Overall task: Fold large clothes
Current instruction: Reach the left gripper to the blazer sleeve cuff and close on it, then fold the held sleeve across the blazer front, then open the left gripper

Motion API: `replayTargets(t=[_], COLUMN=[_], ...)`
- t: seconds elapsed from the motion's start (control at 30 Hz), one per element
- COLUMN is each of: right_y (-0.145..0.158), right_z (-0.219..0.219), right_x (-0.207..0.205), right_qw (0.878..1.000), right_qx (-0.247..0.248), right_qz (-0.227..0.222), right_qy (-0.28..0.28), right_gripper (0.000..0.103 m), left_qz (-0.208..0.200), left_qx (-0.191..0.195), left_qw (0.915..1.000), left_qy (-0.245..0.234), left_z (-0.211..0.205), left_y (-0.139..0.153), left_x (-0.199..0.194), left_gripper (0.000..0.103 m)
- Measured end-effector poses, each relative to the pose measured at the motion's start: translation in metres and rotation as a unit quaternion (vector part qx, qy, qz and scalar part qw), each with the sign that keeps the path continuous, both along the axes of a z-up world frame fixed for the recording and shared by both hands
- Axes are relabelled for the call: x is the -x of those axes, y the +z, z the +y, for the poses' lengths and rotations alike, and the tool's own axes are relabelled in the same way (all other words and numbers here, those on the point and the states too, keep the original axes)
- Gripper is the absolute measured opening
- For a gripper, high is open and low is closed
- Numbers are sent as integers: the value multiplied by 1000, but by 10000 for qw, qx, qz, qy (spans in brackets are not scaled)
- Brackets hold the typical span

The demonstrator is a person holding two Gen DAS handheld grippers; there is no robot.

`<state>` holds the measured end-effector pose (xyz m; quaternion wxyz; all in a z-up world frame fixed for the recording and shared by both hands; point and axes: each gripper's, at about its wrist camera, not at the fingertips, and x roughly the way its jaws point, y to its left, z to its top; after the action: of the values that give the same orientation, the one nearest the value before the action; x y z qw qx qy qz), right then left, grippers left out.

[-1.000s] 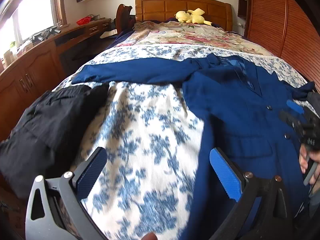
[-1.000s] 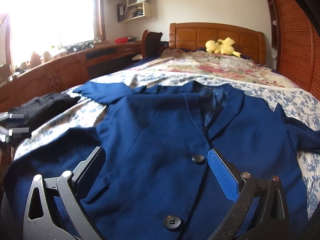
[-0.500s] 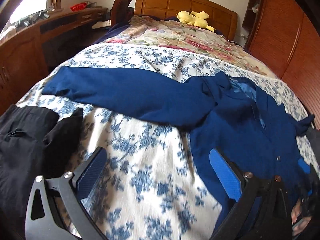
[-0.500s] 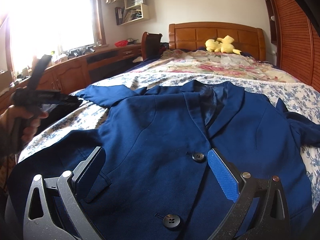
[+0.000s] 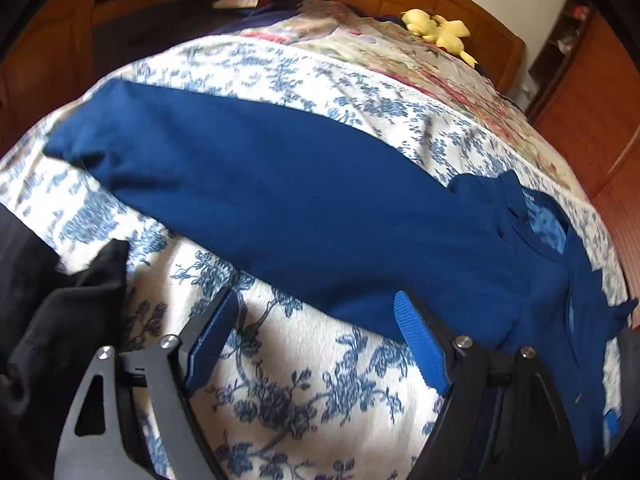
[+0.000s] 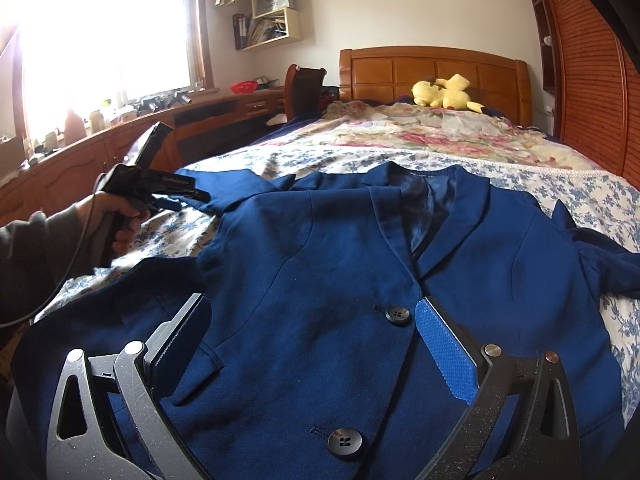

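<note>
The left gripper (image 5: 316, 340) hovered over the bedspread (image 5: 304, 396), jaws apart w/ nothing between them, though they had just been closing somewhat. Its right pad (image 5: 420, 344) sat at the lower edge of the jacket sleeve (image 5: 240, 184), possibly touching; the blurred view doesn't settle it. The sleeve stretched flat just ahead, running off to the gripper's left. A black garment (image 5: 52, 320) lay bunched to its left. The right gripper (image 6: 316, 344) hung spread wide over the blue jacket (image 6: 320, 264), empty, two buttons (image 6: 397, 314) btwn and just ahead of its fingers. Beyond, near the headboard, a yellow plush toy (image 6: 442, 94). The person's left hand (image 6: 120, 220) held the other tool far left.
</note>
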<state>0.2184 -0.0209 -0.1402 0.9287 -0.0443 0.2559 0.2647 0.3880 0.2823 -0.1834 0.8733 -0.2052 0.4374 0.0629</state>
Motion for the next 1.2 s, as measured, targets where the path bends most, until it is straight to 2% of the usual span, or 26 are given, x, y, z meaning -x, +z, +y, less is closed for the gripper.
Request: replayTargets(t=[0.1,0.13,0.2,0.27,0.3,0.37,0.43,0.57,0.67,0.73,0.87,0.97,1.03,1.1,1.2], right_y=[0,0,0,0,0,0,0,0,0,1,2,2,2,2,3], right_z=[0,0,0,1,1,0,0,2,3,3,5,4,4,4,3], right_x=[0,0,0,0,0,0,1,2,3,5,5,5,5,5,5], right_qw=[10000,10000,10000,10000,10000,10000,10000,10000,10000,10000,9999,9999,9999,9999,9999], right_qx=[0,-3,-2,2,3,5,-2,13,8,2,10,5,7,7,12], right_qz=[-1,-1,3,1,0,0,-17,-55,-80,-94,-121,-138,-144,-150,-145], right_qy=[0,2,4,-1,0,4,6,18,18,16,19,17,18,20,22], right_gripper=[103,103,103,103,103,103,103,103,103,103,103,103,103,103,103], left_qz=[-75,-103,-141,-112,-95,-63,-69,-373,-600,-786,-985,-990,-1116,-1132,-1179], left_qx=[174,193,216,252,295,269,51,-428,-509,-647,-742,-1047,-1007,-959,-1020], left_qw=[9998,9997,9995,9991,9989,9990,9996,9984,9963,9922,9849,9804,9769,9780,9797], left_qy=[89,110,196,308,349,352,259,-8,-341,-724,-1216,-1341,-1516,-1467,-1260], left_z=[5,6,9,16,19,22,17,-10,-35,-62,-102,-123,-128,-123,-109], left_y=[-6,-6,-5,-6,-6,-6,2,39,67,91,121,128,129,128,127], left_x=[-6,-7,-10,-15,-16,-21,-21,-11,-2,9,31,43,54,60,68], left_gripper=[80,76,62,30,24,5,1,0,0,0,0,0,0,2,10])
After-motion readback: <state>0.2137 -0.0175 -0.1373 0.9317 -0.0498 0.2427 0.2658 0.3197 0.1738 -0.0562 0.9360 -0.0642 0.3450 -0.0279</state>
